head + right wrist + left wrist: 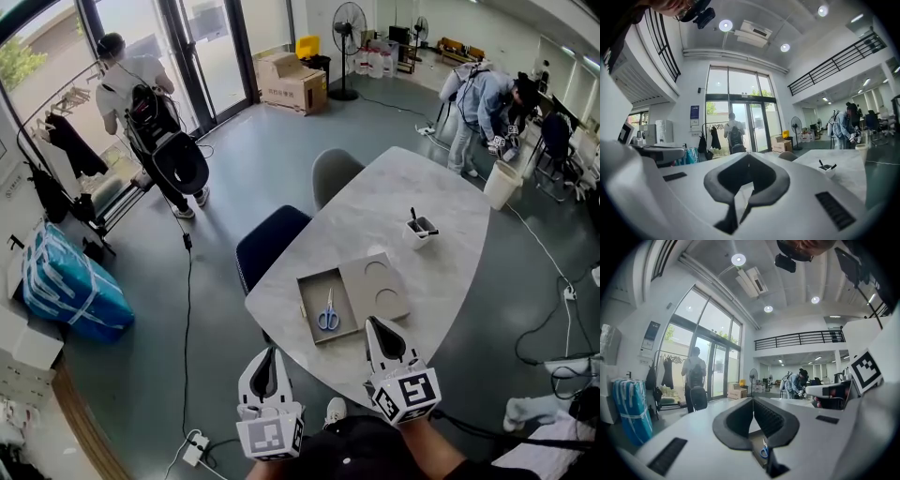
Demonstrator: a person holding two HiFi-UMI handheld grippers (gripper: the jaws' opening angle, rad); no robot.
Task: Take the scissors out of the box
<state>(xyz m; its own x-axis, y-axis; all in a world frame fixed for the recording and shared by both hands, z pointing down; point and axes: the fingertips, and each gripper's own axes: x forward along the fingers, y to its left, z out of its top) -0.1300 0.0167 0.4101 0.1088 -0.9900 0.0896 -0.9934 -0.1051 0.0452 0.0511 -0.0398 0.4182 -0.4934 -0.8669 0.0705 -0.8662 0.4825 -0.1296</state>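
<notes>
Just ahead of the left gripper (272,351) and right gripper (373,322), both closed, scissors (327,313) lie in the box (317,285).

Bright, high-ceilinged hall with a grey floor (253,159). Tall glass doors (202,47) on the far wall, a clothes rack (67,141) beside them, a pedestal fan (348,23) and cardboard boxes (292,82) nearby. Two chairs (270,246) at a pale table (412,187). Round ceiling lights (738,259).

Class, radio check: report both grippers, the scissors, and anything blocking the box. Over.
Left gripper and right gripper shut, empty. Scissors flat in open box, untouched. Lid off, beside box; nothing covers scissors.
</notes>
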